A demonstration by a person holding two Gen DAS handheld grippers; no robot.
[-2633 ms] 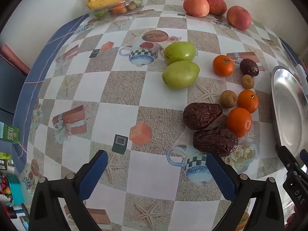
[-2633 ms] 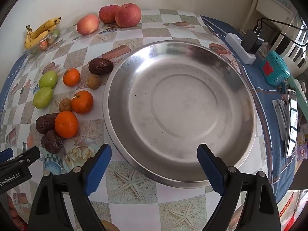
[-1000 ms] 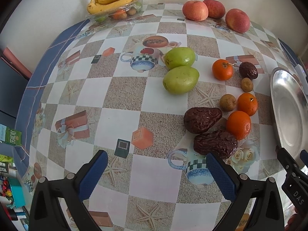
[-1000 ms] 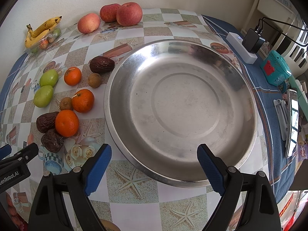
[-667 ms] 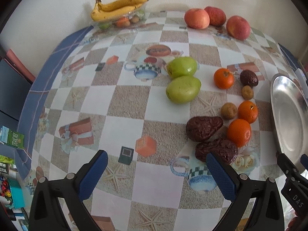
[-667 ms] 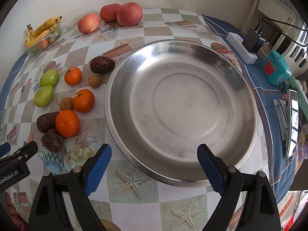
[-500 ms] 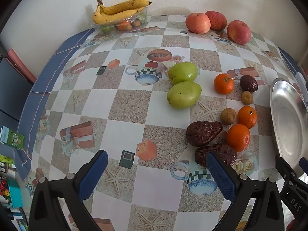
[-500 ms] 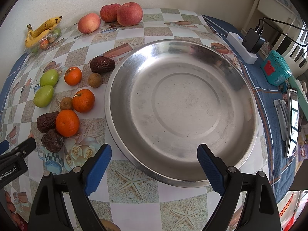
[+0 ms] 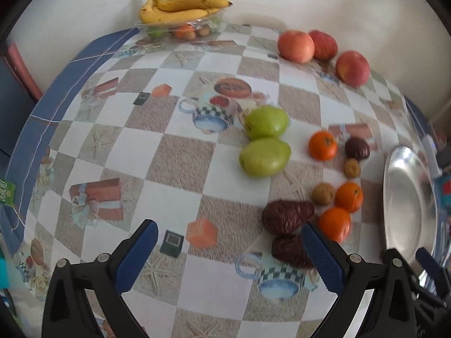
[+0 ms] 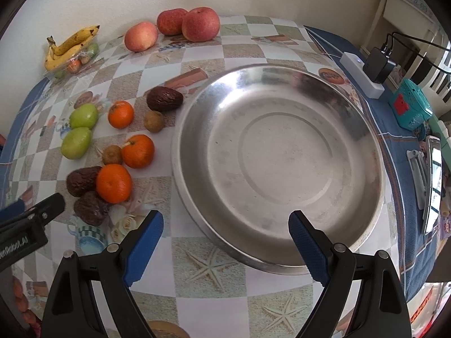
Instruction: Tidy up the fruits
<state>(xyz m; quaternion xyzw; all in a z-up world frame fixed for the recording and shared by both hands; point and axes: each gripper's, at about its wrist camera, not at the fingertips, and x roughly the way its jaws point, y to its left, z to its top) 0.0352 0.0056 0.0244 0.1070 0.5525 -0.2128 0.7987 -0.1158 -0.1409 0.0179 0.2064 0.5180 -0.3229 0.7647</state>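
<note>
A large steel bowl stands empty on the checkered table, seen at the right edge of the left wrist view too. Left of it lie three oranges, dark avocados, two green mangoes and small brown fruits. Three red apples and bananas sit by the far wall. My left gripper is open and empty above the table, near the closest avocados. My right gripper is open and empty over the bowl's near rim.
A white power strip with a black charger, a teal box, a phone and a small tool lie on the blue cloth right of the bowl. A clear tray of small fruits sits under the bananas.
My left gripper has pulled back and tilted, so the fruits sit lower and further right in its view. The right gripper has hardly moved.
</note>
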